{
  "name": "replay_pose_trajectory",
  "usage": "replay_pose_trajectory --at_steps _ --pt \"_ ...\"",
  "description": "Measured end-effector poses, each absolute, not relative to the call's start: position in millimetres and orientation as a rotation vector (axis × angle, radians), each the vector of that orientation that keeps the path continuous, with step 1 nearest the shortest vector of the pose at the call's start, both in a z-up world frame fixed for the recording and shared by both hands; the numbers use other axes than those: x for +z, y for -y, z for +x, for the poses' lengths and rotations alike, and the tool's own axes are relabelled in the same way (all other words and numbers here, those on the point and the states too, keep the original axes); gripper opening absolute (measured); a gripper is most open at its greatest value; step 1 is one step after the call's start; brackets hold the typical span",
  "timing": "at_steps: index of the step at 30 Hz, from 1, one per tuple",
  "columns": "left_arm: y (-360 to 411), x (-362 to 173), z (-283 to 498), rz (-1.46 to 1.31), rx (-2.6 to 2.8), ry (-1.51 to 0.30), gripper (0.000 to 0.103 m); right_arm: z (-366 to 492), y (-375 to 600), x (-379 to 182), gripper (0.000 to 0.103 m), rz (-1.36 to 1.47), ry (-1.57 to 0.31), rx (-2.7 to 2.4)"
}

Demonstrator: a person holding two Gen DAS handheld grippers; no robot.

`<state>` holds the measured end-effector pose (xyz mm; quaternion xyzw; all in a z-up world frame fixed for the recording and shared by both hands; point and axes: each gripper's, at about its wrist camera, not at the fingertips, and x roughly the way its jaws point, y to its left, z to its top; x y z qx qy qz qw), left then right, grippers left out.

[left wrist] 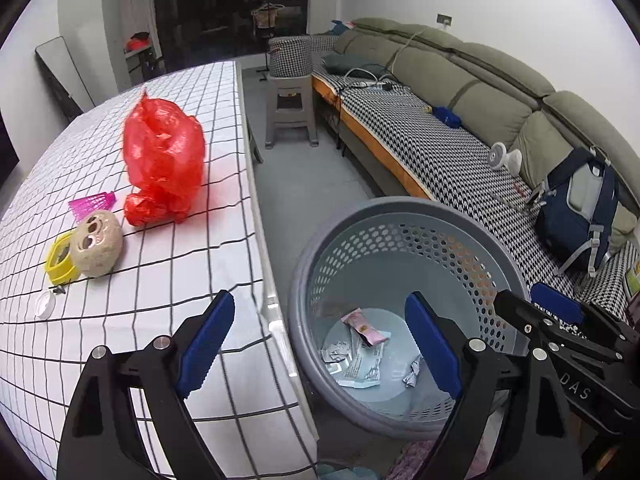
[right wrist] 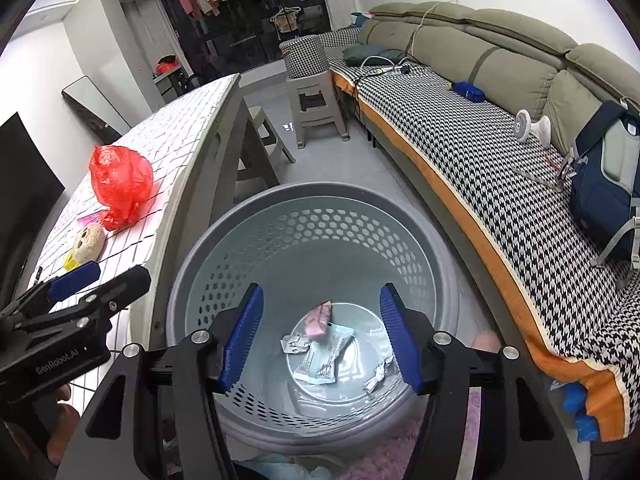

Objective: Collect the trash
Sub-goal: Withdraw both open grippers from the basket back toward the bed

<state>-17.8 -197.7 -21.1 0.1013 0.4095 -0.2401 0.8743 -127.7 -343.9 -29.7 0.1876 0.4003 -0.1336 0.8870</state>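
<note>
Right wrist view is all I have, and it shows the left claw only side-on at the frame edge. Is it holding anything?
Observer: No. The left wrist view shows the left claw open, with nothing between its fingers.
Operator: Any small items near it that I'm missing?
Observer: Yes, a small white lid lies just in front of the yellow object. It does not show in your view.
Operator: What is the pink thing by the red bag?
Observer: From the left wrist it reads as a pink shuttlecock, lying on its side next to the red bag.
</note>
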Motion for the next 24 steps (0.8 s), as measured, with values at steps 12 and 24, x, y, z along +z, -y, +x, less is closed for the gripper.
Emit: replay_pose_trajectory --at_steps 12,24 --pt "142 -1 -17 0.134 -0.403 -0.785 0.093 -118 296 -11 0.063 0.33 -0.811 -0.199" --pt "66 9 -4 0.06 -0.25 -0.746 0.095 -87 239 2 0.067 0.265 -0.789 -0.075"
